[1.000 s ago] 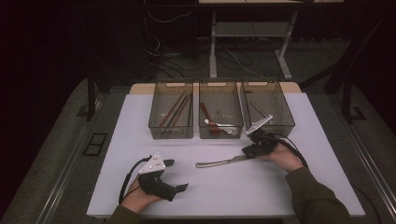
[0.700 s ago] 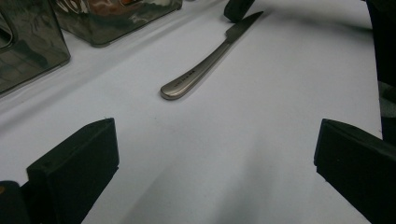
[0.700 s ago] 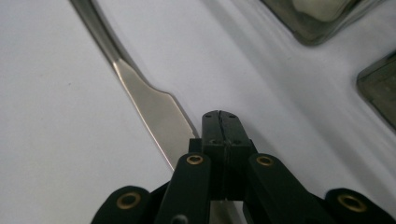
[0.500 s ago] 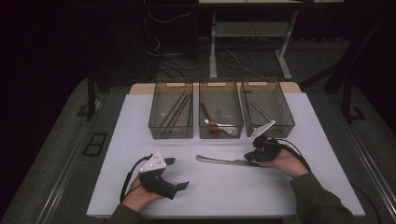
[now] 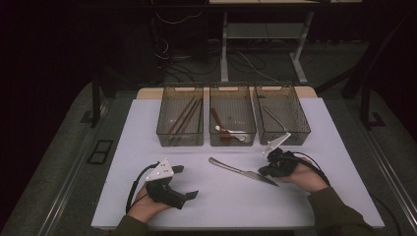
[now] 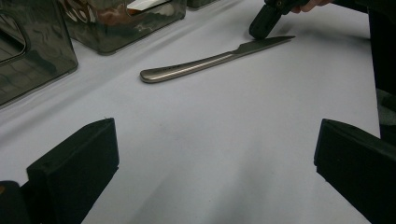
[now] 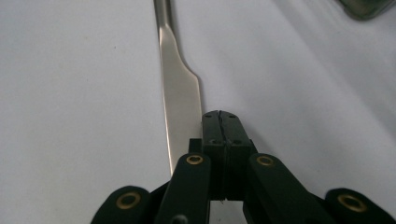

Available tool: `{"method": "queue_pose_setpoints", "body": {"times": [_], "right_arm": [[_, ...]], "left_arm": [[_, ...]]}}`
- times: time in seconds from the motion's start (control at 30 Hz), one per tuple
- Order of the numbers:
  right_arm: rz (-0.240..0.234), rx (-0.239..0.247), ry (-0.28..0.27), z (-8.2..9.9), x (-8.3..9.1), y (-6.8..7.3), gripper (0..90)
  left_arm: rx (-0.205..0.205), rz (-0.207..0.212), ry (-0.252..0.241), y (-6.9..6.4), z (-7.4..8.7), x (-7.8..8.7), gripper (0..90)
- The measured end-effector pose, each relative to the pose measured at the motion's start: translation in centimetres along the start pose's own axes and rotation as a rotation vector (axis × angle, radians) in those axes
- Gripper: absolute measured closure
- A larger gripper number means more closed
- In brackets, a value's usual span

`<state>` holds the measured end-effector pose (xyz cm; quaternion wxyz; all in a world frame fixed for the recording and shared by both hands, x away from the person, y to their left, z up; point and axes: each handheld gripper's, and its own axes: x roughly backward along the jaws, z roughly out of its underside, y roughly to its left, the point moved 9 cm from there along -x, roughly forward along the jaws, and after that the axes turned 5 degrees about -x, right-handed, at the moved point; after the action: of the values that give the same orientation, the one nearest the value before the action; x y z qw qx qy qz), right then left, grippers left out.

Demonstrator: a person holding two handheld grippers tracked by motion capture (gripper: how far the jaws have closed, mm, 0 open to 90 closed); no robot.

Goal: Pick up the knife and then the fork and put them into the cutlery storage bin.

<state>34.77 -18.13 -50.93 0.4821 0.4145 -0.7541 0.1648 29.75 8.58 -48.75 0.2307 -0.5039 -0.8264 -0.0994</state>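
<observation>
The knife (image 5: 242,171) is lying flat on the white table (image 5: 344,147), between the 2 grippers, with its handle pointing toward the 3 bins. The right gripper (image 5: 268,170) is resting at the blade end, jaws pressed together and gripping nothing; in the right gripper view the blade (image 7: 180,112) is lying just beside the closed tips. The left gripper (image 5: 186,183) is sitting well apart from the knife with jaws spread wide, open table lying between. The left bin (image 5: 180,139) is holding chopsticks (image 5: 184,114), the middle bin (image 5: 233,140) spoons (image 5: 231,132), and the right bin (image 5: 281,138) a metal utensil (image 5: 272,117).
</observation>
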Motion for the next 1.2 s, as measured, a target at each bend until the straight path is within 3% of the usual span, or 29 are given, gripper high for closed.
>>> {"method": "queue_pose_setpoints", "body": {"times": [0.17,0.3,0.5,0.93,1.1,1.2], "right_arm": [[-0.039,-0.028,-0.066,-0.5,0.8,-0.3,74.6],[-0.082,-0.046,-0.087,-0.6,1.1,-0.4,60.8],[-0.089,-0.073,-0.109,-1.2,1.4,-0.5,46.3],[-0.092,-0.017,-0.104,-3.2,1.4,1.2,38.8],[-0.080,0.009,-0.096,-4.1,1.1,1.8,42.1],[-0.083,0.052,-0.074,-4.7,0.8,2.2,43.5]], "left_arm": [[0.002,0.001,0.002,0.0,0.0,-0.1,0.0],[0.000,0.000,0.009,0.0,0.0,-0.2,0.0],[-0.005,0.005,0.025,-0.2,0.3,-0.2,0.0],[-0.005,0.011,0.018,-0.4,0.1,-0.3,0.0],[-0.007,0.016,0.013,-0.4,-0.1,-0.4,0.0],[-0.010,0.017,0.015,-0.4,-0.1,-0.3,0.0]]}}
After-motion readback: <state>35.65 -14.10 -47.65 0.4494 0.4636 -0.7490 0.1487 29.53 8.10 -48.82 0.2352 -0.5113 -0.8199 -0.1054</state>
